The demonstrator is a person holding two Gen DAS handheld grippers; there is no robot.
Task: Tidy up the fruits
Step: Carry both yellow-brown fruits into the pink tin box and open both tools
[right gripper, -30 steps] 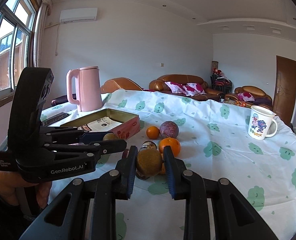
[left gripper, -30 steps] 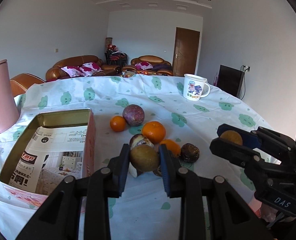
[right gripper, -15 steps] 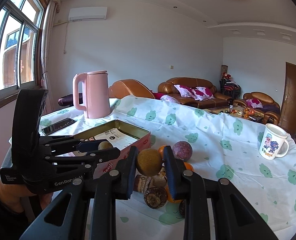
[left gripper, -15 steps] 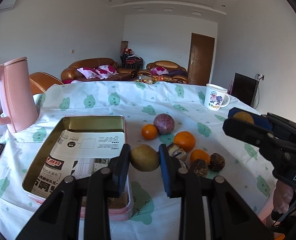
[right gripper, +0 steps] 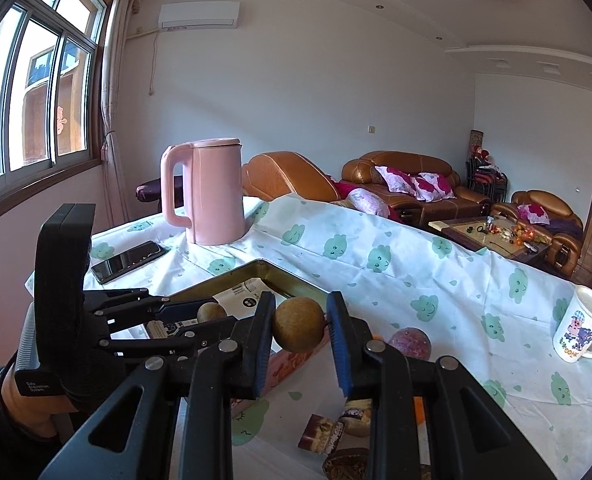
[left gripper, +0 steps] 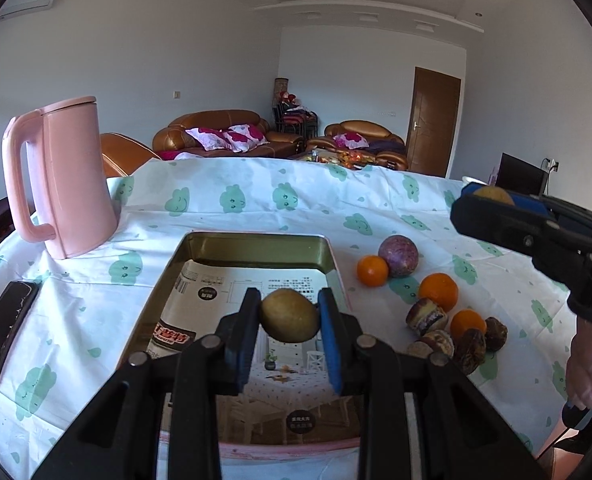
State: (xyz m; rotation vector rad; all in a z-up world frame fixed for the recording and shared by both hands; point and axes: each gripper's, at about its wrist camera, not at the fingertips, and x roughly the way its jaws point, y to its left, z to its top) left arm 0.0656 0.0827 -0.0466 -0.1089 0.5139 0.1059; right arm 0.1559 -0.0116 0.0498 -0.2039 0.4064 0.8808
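Observation:
My left gripper (left gripper: 289,320) is shut on a brown-green round fruit (left gripper: 289,321) and holds it above the open metal tin (left gripper: 255,240), which is lined with printed paper. My right gripper (right gripper: 300,326) is shut on a second brown round fruit (right gripper: 299,329), raised above the tin's right side (right gripper: 291,356). In the left wrist view the right gripper (left gripper: 492,200) shows at the right edge. Loose fruit lies right of the tin: a purple fruit (left gripper: 398,251), oranges (left gripper: 372,271) (left gripper: 438,291) and several dark wrinkled fruits (left gripper: 472,345).
A pink kettle (left gripper: 61,180) stands left of the tin on the cloud-print tablecloth (left gripper: 255,204). A black phone (left gripper: 3,330) lies at the left edge. A white cartoon mug (right gripper: 582,326) stands at the far right. Sofas and a door are behind.
Both grippers have swung left with their fruits. The left one now hangs over the tin instead of beside it. The right one has risen and moved toward the tin's edge.

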